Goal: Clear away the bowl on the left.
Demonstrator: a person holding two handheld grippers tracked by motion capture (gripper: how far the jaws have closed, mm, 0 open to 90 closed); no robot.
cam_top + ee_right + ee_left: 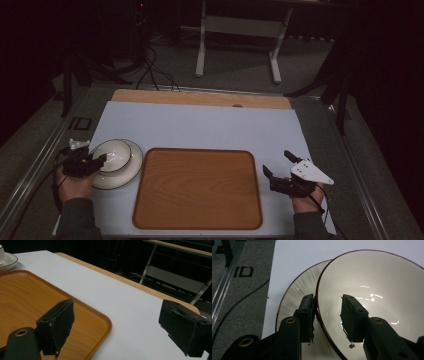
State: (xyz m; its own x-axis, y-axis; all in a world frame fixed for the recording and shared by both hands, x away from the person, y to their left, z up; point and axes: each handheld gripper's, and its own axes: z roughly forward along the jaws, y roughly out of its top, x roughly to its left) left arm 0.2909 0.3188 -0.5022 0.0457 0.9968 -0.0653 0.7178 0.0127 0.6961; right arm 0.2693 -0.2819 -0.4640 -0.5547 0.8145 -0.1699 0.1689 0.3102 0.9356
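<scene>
Wooden tray lies between bowl and right claw.

Beside the wooden tray, my left gripper is black, with a small white plate on top and a dark cable looping off its outer side. My right gripper, on the tray's other side, carries a grey three-cornered plate dotted with small holes. Brass-ringed screw holes mark both grippers' jaw arms; the black pads are frayed. Both sleeves are dark grey.
</scene>
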